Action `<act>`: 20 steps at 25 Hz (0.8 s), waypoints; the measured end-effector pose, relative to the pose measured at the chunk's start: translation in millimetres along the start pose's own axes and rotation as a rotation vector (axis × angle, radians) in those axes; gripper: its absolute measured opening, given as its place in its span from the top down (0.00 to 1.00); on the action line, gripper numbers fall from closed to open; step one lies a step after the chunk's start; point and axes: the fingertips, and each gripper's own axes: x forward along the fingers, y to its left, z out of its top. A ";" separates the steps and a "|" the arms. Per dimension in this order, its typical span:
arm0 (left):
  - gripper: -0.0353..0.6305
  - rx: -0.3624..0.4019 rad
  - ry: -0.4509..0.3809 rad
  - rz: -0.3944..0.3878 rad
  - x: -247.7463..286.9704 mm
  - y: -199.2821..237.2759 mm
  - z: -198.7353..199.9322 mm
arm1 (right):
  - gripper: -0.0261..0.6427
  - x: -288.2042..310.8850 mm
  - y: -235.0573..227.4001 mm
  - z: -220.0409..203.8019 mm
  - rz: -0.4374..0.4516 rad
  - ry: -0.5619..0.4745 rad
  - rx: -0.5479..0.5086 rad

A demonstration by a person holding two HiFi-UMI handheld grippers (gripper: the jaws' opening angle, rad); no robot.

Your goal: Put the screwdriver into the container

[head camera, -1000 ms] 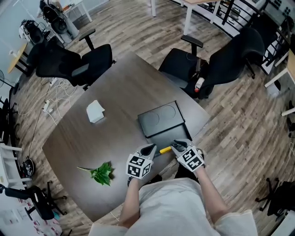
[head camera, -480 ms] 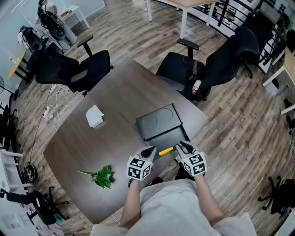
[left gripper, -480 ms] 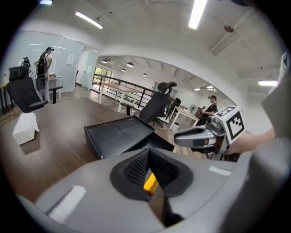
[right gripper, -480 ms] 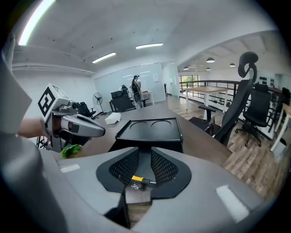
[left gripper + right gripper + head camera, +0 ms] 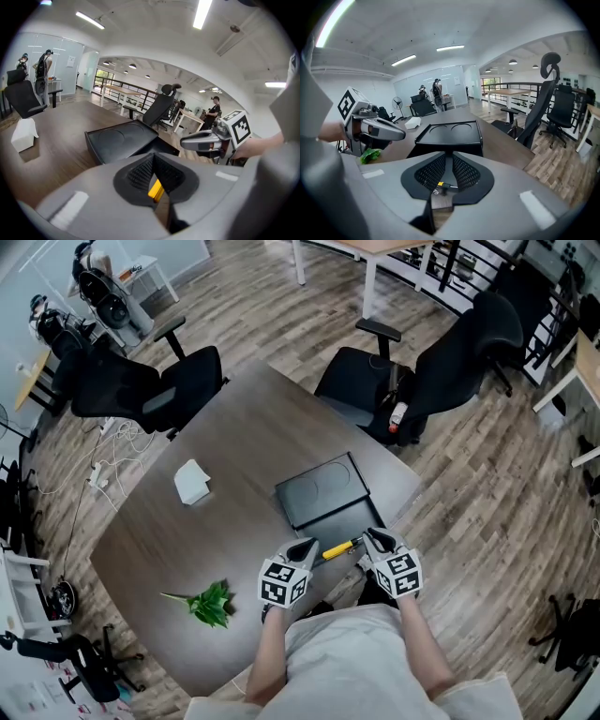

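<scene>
Screwdriver [image 5: 339, 547] slung between both grippers, just above near edge of container [image 5: 319, 486]. Left gripper [image 5: 306, 549] clamped on yellow handle; right gripper [image 5: 373, 539] pinching shaft end. Carry step, I reckon. Next: ease forward over open tray, lower, let go both ends.

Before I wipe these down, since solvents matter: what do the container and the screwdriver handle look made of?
The container: probably moulded plastic, matte black, with circles pressed into its lid. The screwdriver handle: likely yellow plastic, by its even colour.
</scene>
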 end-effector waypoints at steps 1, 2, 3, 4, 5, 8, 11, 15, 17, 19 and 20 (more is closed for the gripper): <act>0.87 0.002 0.001 -0.002 0.5 -0.2 0.2 | 0.89 -0.3 -1.0 -0.1 -0.005 -0.002 0.003; 0.86 0.003 0.002 -0.004 1.2 -0.3 0.3 | 0.89 -0.4 -2.4 -0.3 -0.010 -0.004 0.006; 0.87 0.004 0.004 -0.006 2.0 -0.3 0.3 | 0.90 -0.3 -3.9 -0.4 -0.017 -0.006 0.010; 0.87 0.005 0.005 -0.008 2.7 0.0 0.2 | 0.91 -0.2 -5.4 -0.3 -0.024 -0.008 0.014; 0.86 0.004 0.006 -0.010 3.5 0.5 0.2 | 0.92 -0.1 -6.8 -0.1 -0.030 -0.010 0.017; 0.86 0.001 0.007 -0.012 5.2 2.3 0.7 | 0.94 0.7 -10.0 -0.4 -0.040 -0.006 0.018; 0.86 0.000 0.007 -0.016 6.2 2.6 1.0 | 0.96 0.0 -12.8 -3.4 -0.042 0.005 0.025; 0.87 -0.003 0.001 -0.020 7.7 6.2 3.8 | 0.96 2.7 -14.6 -3.1 -0.045 0.010 0.029; 0.87 -0.008 0.001 -0.023 8.8 7.1 4.1 | 0.96 4.1 -13.9 -2.5 -0.043 0.015 0.024; 0.86 -0.013 0.002 -0.029 9.8 6.5 2.8 | 0.96 3.9 -12.7 -4.0 -0.041 0.022 0.020; 0.86 -0.013 0.003 -0.031 10.7 6.4 2.7 | 0.96 4.0 -12.8 -4.6 -0.041 0.025 0.018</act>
